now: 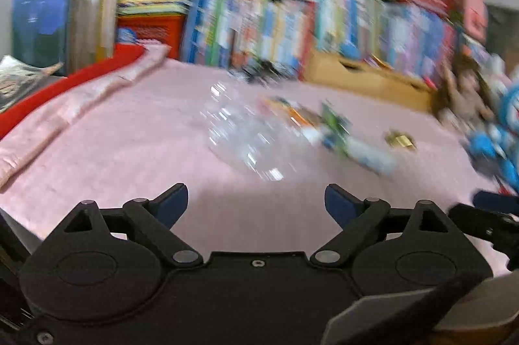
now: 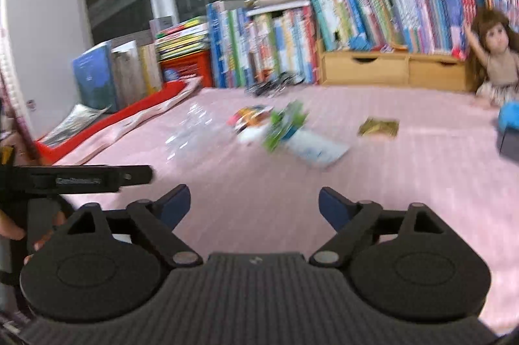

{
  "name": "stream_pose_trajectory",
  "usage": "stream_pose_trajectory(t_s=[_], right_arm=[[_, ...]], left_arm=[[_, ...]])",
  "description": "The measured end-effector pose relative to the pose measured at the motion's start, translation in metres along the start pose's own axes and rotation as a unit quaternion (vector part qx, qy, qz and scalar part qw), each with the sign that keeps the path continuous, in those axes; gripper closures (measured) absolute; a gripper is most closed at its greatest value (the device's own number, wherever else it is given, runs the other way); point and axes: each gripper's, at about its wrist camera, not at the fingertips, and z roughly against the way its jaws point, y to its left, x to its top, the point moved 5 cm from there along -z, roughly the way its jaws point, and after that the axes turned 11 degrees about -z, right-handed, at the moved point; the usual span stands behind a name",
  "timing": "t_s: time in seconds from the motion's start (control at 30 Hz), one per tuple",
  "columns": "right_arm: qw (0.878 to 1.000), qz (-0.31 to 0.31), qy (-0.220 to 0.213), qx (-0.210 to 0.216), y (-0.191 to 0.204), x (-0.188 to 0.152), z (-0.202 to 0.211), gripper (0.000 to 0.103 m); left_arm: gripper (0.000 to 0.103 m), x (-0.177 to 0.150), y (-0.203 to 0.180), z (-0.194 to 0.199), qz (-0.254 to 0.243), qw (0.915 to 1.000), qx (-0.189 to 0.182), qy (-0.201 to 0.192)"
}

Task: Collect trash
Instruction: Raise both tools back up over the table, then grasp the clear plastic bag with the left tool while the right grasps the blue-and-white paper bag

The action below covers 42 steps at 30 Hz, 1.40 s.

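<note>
Both tools are spread wide with nothing between their blue pads: the left gripper and the right gripper hang above the pink cloth. The trash lies ahead of them, well apart from the fingertips. Nearest is a crumpled clear plastic bottle, then a white-and-green wrapper touching an orange packet, and a gold foil wrapper off to the right. Farther back, wooden drawers carry upright books; a doll sits beside them.
</note>
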Motion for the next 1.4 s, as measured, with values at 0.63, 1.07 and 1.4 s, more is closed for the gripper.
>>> stream_pose_trajectory(t_s=[0.63,1.07,1.4], right_arm=[[0.993,0.068,0.083,-0.054,-0.054,0.041,-0.167,0.0],[0.99,0.078,0.107,-0.048,-0.042,0.029,-0.173,0.042],[0.993,0.058,0.083,-0.064,-0.038,0.02,-0.129,0.067]], left_arm=[[0.006,0.022,0.027,-0.137,0.103,0.9941,-0.034,0.002],[0.05,0.025,0.004,-0.115,0.066,0.9963,-0.054,0.012],[0.049,0.03,0.0,-0.06,0.035,0.9984,-0.028,-0.034]])
